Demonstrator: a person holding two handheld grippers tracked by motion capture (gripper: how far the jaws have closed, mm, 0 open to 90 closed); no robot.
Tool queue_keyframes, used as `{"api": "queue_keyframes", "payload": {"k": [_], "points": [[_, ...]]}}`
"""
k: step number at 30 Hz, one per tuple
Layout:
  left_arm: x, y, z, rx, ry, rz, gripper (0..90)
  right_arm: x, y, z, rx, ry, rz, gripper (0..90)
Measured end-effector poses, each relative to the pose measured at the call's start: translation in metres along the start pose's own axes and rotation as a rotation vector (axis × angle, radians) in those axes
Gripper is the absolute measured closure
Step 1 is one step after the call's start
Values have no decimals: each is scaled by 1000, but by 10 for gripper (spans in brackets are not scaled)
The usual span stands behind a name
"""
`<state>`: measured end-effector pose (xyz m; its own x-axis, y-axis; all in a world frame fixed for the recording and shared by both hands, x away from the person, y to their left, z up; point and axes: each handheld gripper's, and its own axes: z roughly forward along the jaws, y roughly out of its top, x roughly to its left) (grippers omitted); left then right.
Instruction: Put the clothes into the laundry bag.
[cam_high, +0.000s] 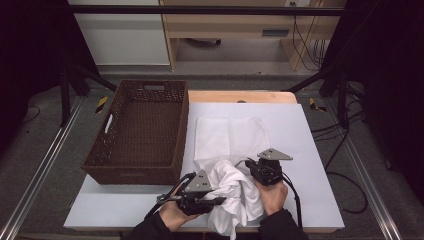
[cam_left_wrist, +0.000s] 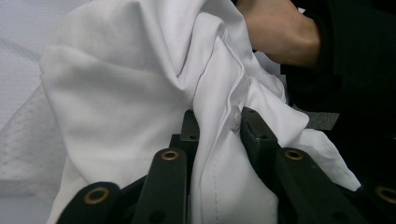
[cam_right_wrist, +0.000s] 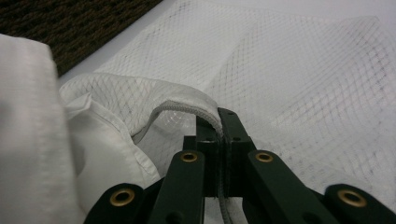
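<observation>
Right gripper (cam_right_wrist: 218, 122) clamps the mesh bag's (cam_high: 231, 136) near rim, left gripper (cam_left_wrist: 218, 122) (jaws around shirt (cam_high: 231, 192), grip unclear) just nearer.

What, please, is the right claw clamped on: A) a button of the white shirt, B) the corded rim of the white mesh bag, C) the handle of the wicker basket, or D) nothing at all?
B: in the right gripper view the right claw has its jaws shut on the corded rim of the mesh bag, beside the white shirt.
</observation>
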<state>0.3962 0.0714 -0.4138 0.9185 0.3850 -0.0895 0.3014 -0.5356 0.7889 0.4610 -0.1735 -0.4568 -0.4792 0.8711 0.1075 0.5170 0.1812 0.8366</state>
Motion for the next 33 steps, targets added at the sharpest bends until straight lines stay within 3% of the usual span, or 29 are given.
{"api": "queue_keyframes", "payload": {"k": [6, 10, 15, 18, 23, 25, 28, 31, 33], "points": [[2, 1, 22, 4, 40, 26, 560, 0, 0, 0, -3, 1, -4, 877], [6, -3, 39, 20, 69, -1, 471, 1, 0, -1, -2, 2, -1, 877], [12, -11, 55, 26, 59, -75, 427, 0, -1, 0, 0, 1, -1, 878], [12, -14, 60, 38, 61, -67, 409, 1, -2, 0, 4, 1, 5, 877], [7, -11, 51, 47, 68, -33, 334, 0, -3, -2, 0, 5, 0, 878], [3, -6, 40, 41, 99, -8, 263, 1, -3, -4, -2, 9, 4, 877], [1, 3, 19, -17, 160, 18, 180, 2, -3, -6, -10, 9, 0, 877], [5, 10, 3, -84, 191, 8, 175, 2, -2, -7, -16, 10, 1, 877], [16, 11, 0, -102, 213, -13, 178, 3, -2, -8, -21, 12, 2, 877]]}}
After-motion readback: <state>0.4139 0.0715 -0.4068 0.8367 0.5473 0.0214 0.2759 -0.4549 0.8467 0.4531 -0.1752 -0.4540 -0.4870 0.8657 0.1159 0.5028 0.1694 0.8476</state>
